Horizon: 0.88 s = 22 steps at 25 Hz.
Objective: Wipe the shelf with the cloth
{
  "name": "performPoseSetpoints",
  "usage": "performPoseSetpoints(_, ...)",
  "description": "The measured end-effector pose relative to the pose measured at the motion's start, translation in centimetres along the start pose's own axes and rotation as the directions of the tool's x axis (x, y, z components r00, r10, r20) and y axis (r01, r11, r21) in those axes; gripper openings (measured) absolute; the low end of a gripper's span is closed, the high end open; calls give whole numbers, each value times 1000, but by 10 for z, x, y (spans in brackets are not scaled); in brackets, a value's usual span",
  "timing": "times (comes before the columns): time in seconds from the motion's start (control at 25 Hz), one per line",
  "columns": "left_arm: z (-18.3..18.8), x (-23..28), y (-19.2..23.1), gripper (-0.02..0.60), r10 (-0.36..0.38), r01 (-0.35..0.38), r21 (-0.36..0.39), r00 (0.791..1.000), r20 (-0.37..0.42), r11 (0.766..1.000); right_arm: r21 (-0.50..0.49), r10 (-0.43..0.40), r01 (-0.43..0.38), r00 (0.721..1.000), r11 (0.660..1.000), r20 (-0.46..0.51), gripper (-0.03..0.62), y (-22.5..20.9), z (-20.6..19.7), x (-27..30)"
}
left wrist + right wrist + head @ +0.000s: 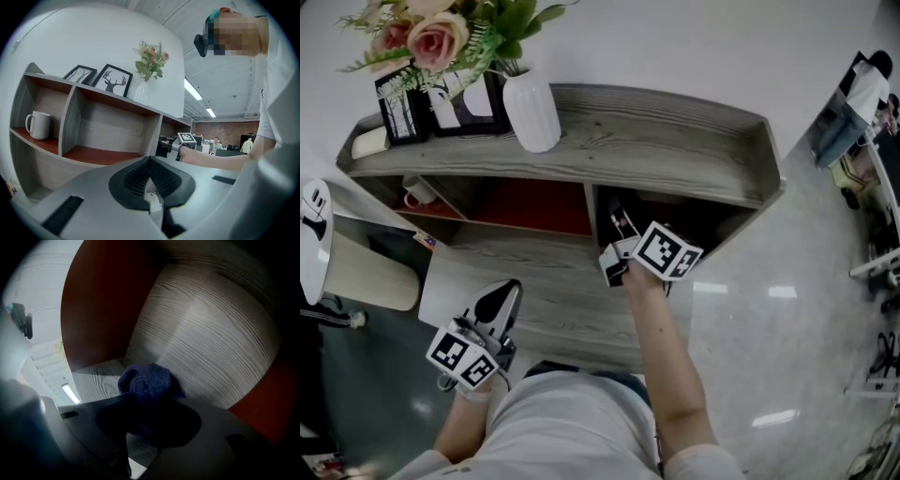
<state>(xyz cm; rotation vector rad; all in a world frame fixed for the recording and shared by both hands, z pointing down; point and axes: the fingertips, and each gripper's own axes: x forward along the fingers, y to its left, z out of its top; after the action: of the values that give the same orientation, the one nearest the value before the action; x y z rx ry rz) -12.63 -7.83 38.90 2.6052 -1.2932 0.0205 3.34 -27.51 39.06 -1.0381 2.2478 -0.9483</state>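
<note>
Right tool (149, 401): jaws clamped on a dark blue cloth (147, 380), which bulges out past the tips in a bunched wad. In the head view this tool (621, 234) is inside the rightmost compartment of the grey wood shelf (675, 141), so the cloth sits in that compartment. The cloth lies close against the wood-grain inner panel. The light there is dim, so actual contact is probable, not confirmed.

Left tool (150, 185): jaws together, nothing gripped. It is held low at the person's left, outside the shelf and well apart from the cloth, over the lower board (492, 309).

Shelf top: a white vase (532, 111) with flowers (441, 33), upright, beside two picture frames (403, 108). A white mug (40, 125) stands in the leftmost compartment.
</note>
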Motion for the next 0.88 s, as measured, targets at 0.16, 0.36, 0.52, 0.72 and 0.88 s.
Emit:
performPoseSetpoints(0.16,-3,2,0,15,-9,9,-5,1000,-8,1000,25,-60,61,998,998,-33,140,-19,-22,-9)
performPoseSetpoints(0.36,-6,4,-1,15,-28,28,-10,1000,-15,1000,49,-113,116,992,992,-61,138,-32,-47,-25)
performPoseSetpoints(0.52,-8,5,-2,15,-42,41,-13,999,-19,999,69,-139,144,987,987,-77,138,-40,-64,-36)
performPoseSetpoints(0.72,-8,5,-2,15,-50,50,-13,999,-17,999,-145,-249,228,958,963,-146,138,-52,-86,-51)
performPoseSetpoints(0.88,-7,6,0,15,-52,52,-14,999,-14,999,-432,-383,291,913,853,-143,140,-61,-84,-57)
